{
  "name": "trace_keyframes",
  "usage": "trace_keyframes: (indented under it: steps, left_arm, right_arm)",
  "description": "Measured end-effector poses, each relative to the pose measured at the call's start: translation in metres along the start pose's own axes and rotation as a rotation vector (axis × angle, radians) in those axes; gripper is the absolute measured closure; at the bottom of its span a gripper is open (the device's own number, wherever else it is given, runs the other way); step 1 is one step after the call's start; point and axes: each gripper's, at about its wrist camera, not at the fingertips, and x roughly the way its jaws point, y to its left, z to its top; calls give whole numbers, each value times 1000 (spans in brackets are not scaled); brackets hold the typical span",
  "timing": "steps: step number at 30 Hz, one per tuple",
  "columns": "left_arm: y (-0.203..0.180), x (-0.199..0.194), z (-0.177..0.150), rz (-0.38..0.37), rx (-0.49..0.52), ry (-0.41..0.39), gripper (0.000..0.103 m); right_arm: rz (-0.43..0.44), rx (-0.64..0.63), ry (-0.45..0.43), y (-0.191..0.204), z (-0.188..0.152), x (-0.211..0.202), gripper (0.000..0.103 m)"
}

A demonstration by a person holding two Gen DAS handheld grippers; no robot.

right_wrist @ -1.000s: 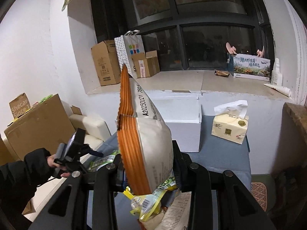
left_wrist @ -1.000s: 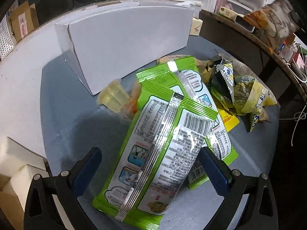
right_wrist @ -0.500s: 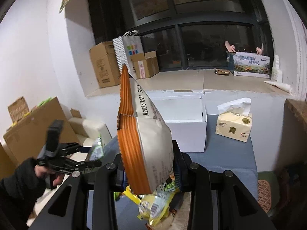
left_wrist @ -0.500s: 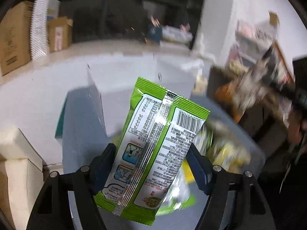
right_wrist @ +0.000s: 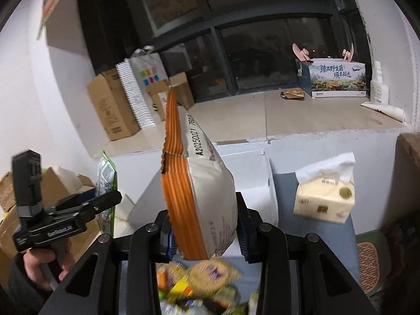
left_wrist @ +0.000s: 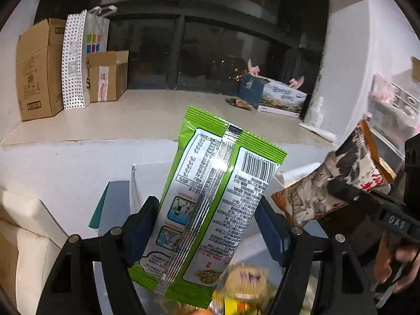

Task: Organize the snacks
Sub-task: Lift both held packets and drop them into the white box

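Note:
My left gripper [left_wrist: 207,225] is shut on a green snack packet [left_wrist: 210,197], held upright in the air with its printed back facing the camera. My right gripper [right_wrist: 203,233] is shut on an orange-and-white snack bag [right_wrist: 199,197], edge-on and upright. In the left wrist view that bag [left_wrist: 333,183] and the right gripper [left_wrist: 367,204] hang at the right, close beside my packet. The right wrist view shows the left gripper [right_wrist: 65,215] with the green packet [right_wrist: 106,178] at the left. A blurred pile of snacks [right_wrist: 204,281] lies below both grippers.
A white box [right_wrist: 252,173] stands on the grey table behind the bags, with a tissue pack [right_wrist: 325,197] to its right. Cardboard boxes [left_wrist: 39,68] and a printed box [right_wrist: 338,78] sit on the window sill. A hand [right_wrist: 42,267] holds the left gripper.
My left gripper has closed on the green packet and lifted it off the pile, tilting up toward the window. The right gripper has shifted sideways, still holding the orange bag.

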Motion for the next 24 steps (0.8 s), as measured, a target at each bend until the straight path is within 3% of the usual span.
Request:
trace_keyframes:
  steps: [7, 11, 12, 13, 15, 19, 24]
  left_arm:
    - [7, 76, 14, 91, -44, 63, 24]
    - [18, 100, 7, 133, -95, 113, 17]
    - [19, 104, 5, 150, -98, 124, 14]
    - [21, 108, 2, 167, -99, 137, 2]
    - [23, 113, -3, 160, -99, 180, 0]
    - [23, 108, -10, 180, -101, 196, 0]
    - [11, 93, -12, 163, -66, 216, 0]
  right_arm:
    - [-40, 50, 99, -25, 30, 74, 62]
    - [-84, 49, 130, -33, 33, 98, 55]
    - [-72, 64, 134, -36, 32, 102, 44]
    - [-78, 75, 132, -37, 32, 103, 22]
    - [-98, 107, 120, -41, 33, 103, 0]
    - [-80, 150, 120, -45, 34, 97, 0]
    - [-58, 105, 80, -37, 32, 80, 0]
